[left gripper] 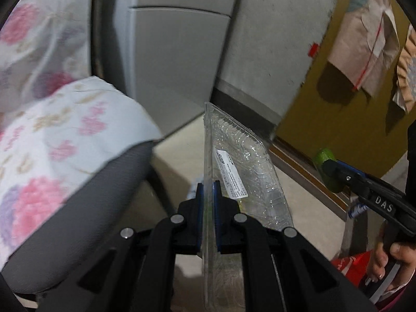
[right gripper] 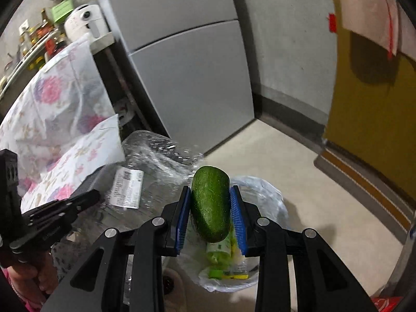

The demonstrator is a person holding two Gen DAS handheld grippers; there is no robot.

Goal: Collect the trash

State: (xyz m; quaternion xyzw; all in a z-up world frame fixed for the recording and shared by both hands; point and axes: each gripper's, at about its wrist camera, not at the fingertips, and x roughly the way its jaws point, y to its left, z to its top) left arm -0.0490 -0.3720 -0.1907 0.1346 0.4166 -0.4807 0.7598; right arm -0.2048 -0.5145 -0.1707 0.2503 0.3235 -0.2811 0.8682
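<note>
My left gripper [left gripper: 208,195] is shut on the edge of a clear plastic food tray [left gripper: 241,166] with a white label, held upright on its side in the air. The tray also shows in the right wrist view [right gripper: 156,161], left of my right gripper. My right gripper [right gripper: 210,208] is shut on a green avocado-like fruit [right gripper: 210,202] and holds it above a white bin lined with a clear plastic bag [right gripper: 262,195] that holds green and yellow packaging. The right gripper also shows in the left wrist view [left gripper: 330,169], to the right of the tray.
A grey chair with a floral cushion [left gripper: 65,140] stands at the left. A grey refrigerator [right gripper: 187,65] stands behind, a yellow door [right gripper: 377,119] at the right. The floor [right gripper: 280,153] is beige. A red item [left gripper: 351,265] lies low at the right.
</note>
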